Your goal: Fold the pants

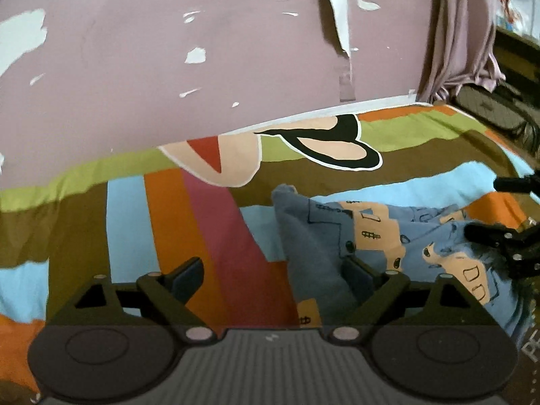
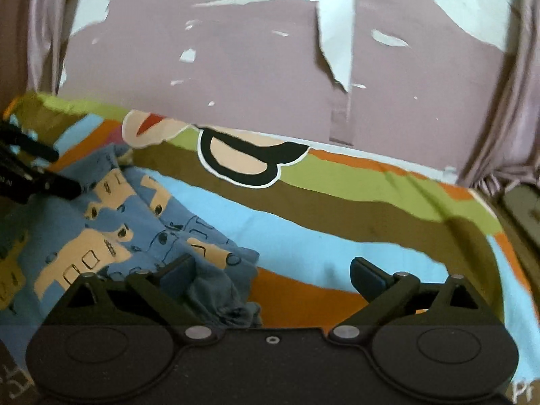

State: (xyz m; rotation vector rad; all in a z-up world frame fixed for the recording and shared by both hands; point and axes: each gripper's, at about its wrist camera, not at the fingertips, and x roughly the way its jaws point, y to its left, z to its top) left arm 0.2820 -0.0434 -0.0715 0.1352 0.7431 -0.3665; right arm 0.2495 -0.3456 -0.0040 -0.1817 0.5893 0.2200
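Note:
Blue pants [image 1: 381, 236] printed with tan vehicles lie bunched on a striped bedspread [image 1: 202, 222]. My left gripper [image 1: 273, 266] is open just above the bed; its right finger rests against the pants' left edge and its left finger is over bare bedspread. In the right wrist view the pants [image 2: 111, 233] fill the lower left. My right gripper [image 2: 273, 270] is open; its left finger sits on the pants' crumpled right end and its right finger is over the bedspread [image 2: 337, 236]. Each gripper shows in the other's view: the right gripper [image 1: 506, 209] at the right edge, the left gripper [image 2: 50, 168] at the left edge.
The bed stands against a mauve wall [image 1: 202, 50] with peeling paint. A mauve curtain [image 1: 459, 33] hangs at the far right, with dark furniture [image 1: 499, 111] beside the bed. The bedspread carries a cartoon figure [image 1: 303, 148] near the wall.

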